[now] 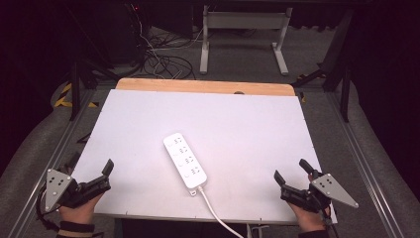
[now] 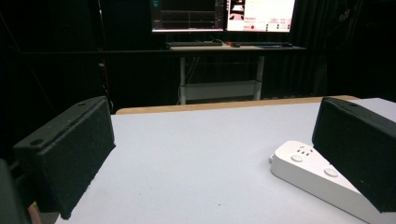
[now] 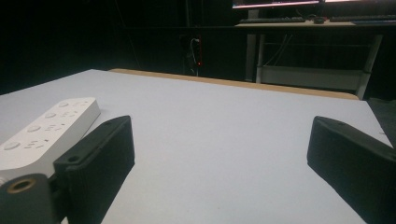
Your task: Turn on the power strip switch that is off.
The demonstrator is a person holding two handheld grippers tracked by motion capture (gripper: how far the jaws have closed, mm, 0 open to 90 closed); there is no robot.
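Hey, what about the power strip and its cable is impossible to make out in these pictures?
- The power strip: near end hidden behind the jaw in the left gripper view, and likewise in the right gripper view.
- Its cable: cut off by the bottom edge in the high view, so its plug end is unknown.
- Switch positions: too small.

Background stuff: the white table (image 1: pixel 148 124) has a wooden strip (image 1: pixel 205 86) along its far edge. Behind it there's a white-legged desk (image 2: pixel 219 88) with two lit monitors (image 2: pixel 224 14) and a keyboard (image 2: pixel 194 44) on top, plus a tangle of cables (image 1: pixel 163 62) on the floor.
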